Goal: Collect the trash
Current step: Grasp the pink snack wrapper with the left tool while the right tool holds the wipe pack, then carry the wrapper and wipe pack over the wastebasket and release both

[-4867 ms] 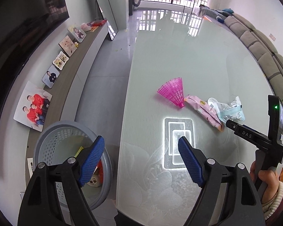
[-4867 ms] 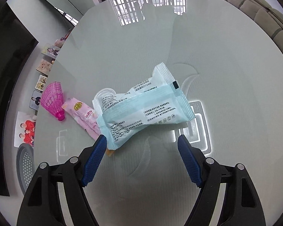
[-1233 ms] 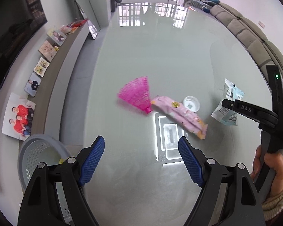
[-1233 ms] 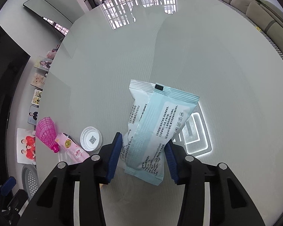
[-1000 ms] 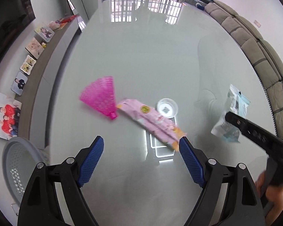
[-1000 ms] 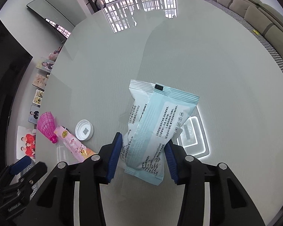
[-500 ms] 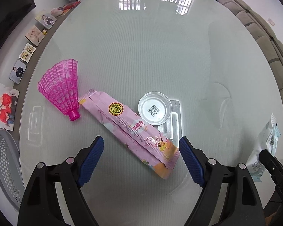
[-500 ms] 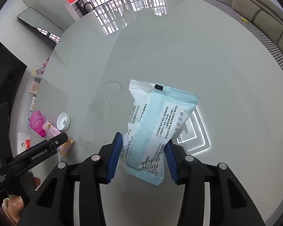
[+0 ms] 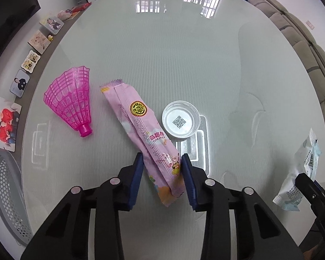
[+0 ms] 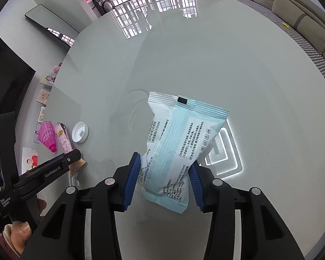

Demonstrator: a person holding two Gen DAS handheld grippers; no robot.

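A long pink snack wrapper (image 9: 140, 125) lies on the glass table (image 9: 184, 54). My left gripper (image 9: 161, 159) straddles the wrapper's near end; its jaws are closing and both blue pads touch the wrapper's edges. A pink plastic shuttlecock (image 9: 71, 101) lies to the wrapper's left, and a white cap (image 9: 181, 122) to its right. My right gripper (image 10: 164, 162) is shut on a light-blue and white pack (image 10: 179, 143), held above the table. That pack (image 9: 301, 173) also shows at the right edge of the left wrist view.
A grey perforated basket (image 9: 4, 190) stands on the floor past the table's left edge. Framed photos (image 9: 4, 123) line a low shelf at the left. A grey sofa (image 9: 309, 49) runs along the right. A person's hand (image 10: 19, 236) holds the left tool.
The left gripper came down over the pink wrapper and its jaws narrowed from wide open onto the wrapper's near end. The right gripper keeps hold of the blue pack.
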